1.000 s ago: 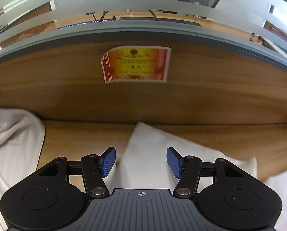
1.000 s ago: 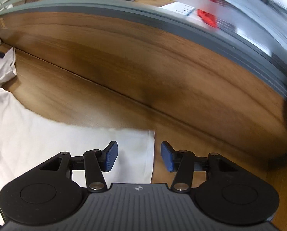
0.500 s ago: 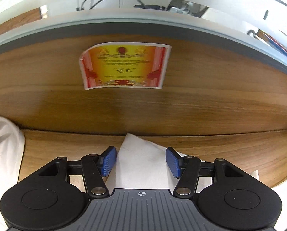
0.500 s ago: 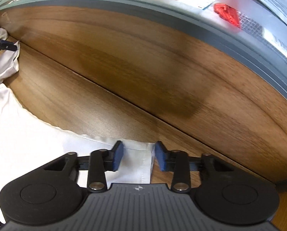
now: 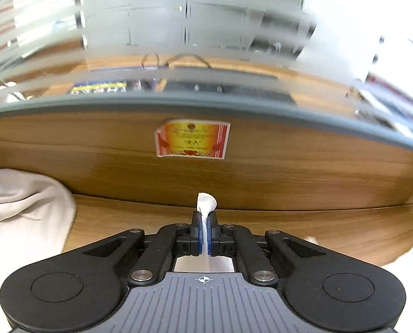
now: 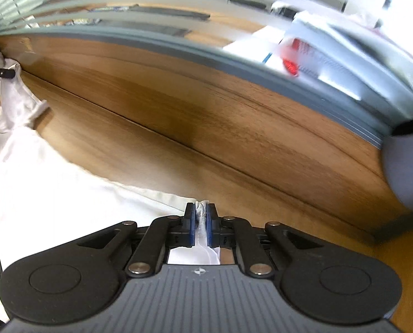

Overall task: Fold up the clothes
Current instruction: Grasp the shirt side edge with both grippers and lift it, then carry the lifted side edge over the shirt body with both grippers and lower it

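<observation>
My left gripper (image 5: 205, 233) has its blue pads pressed tight on a corner of the white cotton garment (image 5: 205, 204), a small tuft of cloth poking out past the tips at twelve o'clock. My right gripper (image 6: 201, 229) is closing its jaws on another corner of the same white garment (image 6: 67, 194), and bunched fabric already sits squeezed between the pads. In the right wrist view, the rest of the garment spreads away towards nine o'clock across the brown wooden desk (image 6: 220, 183), its far edge running back to a rumpled heap near ten o'clock. In the left wrist view, a second mound of white cloth (image 5: 23, 208) lies at nine o'clock, well apart from my pinch. Straight ahead at twelve o'clock stands the wooden back panel (image 5: 289, 166) with a red-and-yellow printed card (image 5: 192, 138) stuck on it; frosted glass rises above.

Both corners look secured, so I judge the fold can start. To do it well, I should lift both hands evenly, keep the edge between them taut without yanking cloth out of the pads, and carry it over squarely so the corners land matched.
</observation>
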`<state>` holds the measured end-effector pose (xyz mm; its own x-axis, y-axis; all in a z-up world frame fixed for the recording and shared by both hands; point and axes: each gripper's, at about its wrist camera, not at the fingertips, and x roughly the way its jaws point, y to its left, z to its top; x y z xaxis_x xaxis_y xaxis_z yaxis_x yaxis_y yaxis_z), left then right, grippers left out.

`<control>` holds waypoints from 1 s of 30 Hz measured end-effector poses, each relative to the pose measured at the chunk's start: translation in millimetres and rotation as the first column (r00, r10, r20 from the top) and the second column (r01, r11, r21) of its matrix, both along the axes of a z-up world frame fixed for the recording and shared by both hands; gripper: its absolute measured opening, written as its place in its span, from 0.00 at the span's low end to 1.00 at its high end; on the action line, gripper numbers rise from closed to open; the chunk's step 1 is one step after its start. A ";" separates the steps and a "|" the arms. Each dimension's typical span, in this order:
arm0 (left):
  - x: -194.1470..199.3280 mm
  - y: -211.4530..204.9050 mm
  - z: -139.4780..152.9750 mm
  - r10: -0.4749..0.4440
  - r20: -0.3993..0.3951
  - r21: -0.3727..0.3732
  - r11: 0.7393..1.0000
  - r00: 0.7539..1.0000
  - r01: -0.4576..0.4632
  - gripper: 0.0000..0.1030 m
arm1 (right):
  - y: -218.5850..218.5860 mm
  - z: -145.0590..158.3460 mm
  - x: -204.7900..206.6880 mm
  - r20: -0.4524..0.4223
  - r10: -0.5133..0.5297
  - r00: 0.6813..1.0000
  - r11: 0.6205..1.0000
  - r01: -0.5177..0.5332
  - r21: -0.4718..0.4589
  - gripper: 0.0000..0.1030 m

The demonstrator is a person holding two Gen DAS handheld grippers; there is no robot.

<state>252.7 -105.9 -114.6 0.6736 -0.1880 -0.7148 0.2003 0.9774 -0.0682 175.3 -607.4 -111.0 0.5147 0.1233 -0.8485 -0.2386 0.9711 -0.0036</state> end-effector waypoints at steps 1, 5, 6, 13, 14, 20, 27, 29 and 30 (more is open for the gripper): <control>-9.9 1.9 7.1 0.004 0.009 -0.007 1.000 1.000 -0.004 0.05 | 0.7 4.9 -9.9 0.008 -0.006 1.000 1.000 0.006 0.004 0.08; -54.6 4.2 31.7 0.014 0.044 -0.015 1.000 0.999 -0.013 0.05 | 5.6 18.5 -52.2 0.029 -0.027 0.999 0.999 0.026 0.019 0.08; -66.6 4.0 36.3 0.018 0.053 -0.012 1.000 0.998 -0.017 0.05 | 6.7 21.0 -63.2 0.032 -0.034 0.999 0.999 0.033 0.023 0.08; -134.6 6.2 58.8 0.058 0.056 -0.017 0.998 0.997 -0.057 0.05 | 20.0 24.3 -128.9 0.029 -0.084 0.996 0.995 0.082 0.063 0.08; -142.8 6.8 57.8 0.067 0.051 -0.019 0.998 0.996 -0.066 0.05 | 21.1 25.1 -138.0 0.025 -0.093 0.995 0.993 0.091 0.070 0.08; -193.3 18.9 47.8 0.130 0.009 -0.022 0.991 0.991 -0.130 0.05 | 26.7 13.8 -188.9 0.002 -0.112 0.994 0.991 0.111 0.074 0.08; -233.7 23.3 29.7 0.181 -0.039 -0.013 0.983 0.983 -0.181 0.05 | 37.5 -6.3 -224.2 -0.012 -0.123 0.992 0.991 0.123 0.043 0.08; -242.7 23.7 29.2 0.187 -0.035 -0.018 0.982 0.982 -0.187 0.05 | 38.2 -8.0 -227.3 -0.014 -0.121 0.993 0.992 0.121 0.043 0.08; -245.8 24.5 28.3 0.188 -0.033 -0.017 0.982 0.982 -0.189 0.05 | 38.9 -8.6 -229.6 -0.012 -0.119 0.993 0.992 0.119 0.038 0.08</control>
